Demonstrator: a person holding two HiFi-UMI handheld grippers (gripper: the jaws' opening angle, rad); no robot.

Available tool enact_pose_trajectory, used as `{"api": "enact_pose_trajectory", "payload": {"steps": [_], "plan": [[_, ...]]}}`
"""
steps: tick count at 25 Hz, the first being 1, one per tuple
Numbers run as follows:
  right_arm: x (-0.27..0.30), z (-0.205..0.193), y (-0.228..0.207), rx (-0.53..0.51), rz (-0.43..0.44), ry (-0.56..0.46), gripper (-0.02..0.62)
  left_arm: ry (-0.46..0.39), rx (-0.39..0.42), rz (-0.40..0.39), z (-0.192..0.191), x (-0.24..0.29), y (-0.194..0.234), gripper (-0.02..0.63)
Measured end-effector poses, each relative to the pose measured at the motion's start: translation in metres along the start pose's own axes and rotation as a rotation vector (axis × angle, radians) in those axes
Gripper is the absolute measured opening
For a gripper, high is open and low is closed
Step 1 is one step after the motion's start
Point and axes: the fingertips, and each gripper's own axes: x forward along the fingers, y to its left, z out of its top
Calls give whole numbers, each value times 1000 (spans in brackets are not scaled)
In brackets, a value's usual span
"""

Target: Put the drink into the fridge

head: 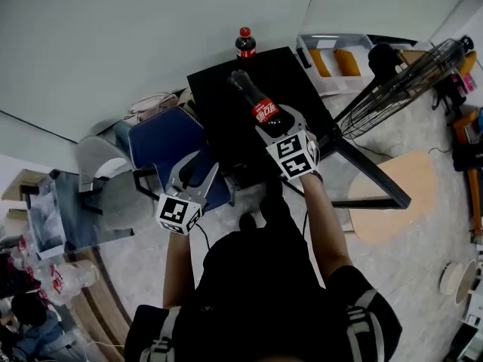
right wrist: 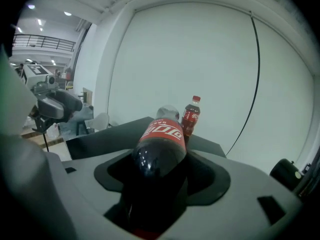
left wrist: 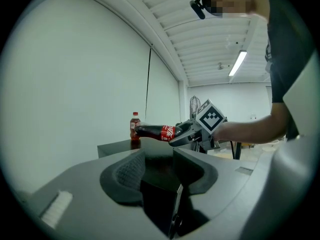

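the black unit (head: 219,96), possibly the fridge though no door shows, is the landmark. the right gripper (head: 270,123) hovers over the unit's near part. its jaws are clamped on the body of the cola bottle (head: 256,100), which is held clear of the unit's top with its neck toward the far edge. the left gripper (head: 200,173) hangs just off the unit's near left corner, jaws apart and empty. a second bottle (head: 244,45) stands at the unit's far edge. the step in hand looks like carrying the drink. next, i judge, the free gripper has to find and open a door.
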Motion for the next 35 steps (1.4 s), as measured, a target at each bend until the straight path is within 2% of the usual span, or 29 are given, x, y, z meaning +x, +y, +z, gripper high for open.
{"api": "enact_pose_trajectory", "payload": {"steps": [12,20,25,35], "plan": [[-40,-8,8,10,-46,-27,310,-6,9,-15,0,-24,-29,176],[-68,-15,6,2,-72,-53,310,-9,10,4,2,-35,-53,175],[-83,-17,6,-1,-64,-92,310,-2,4,33,2,-42,-70,175],[-121,-43,6,-22,-24,-90,310,9,2,79,7,-51,-123,173]]}}
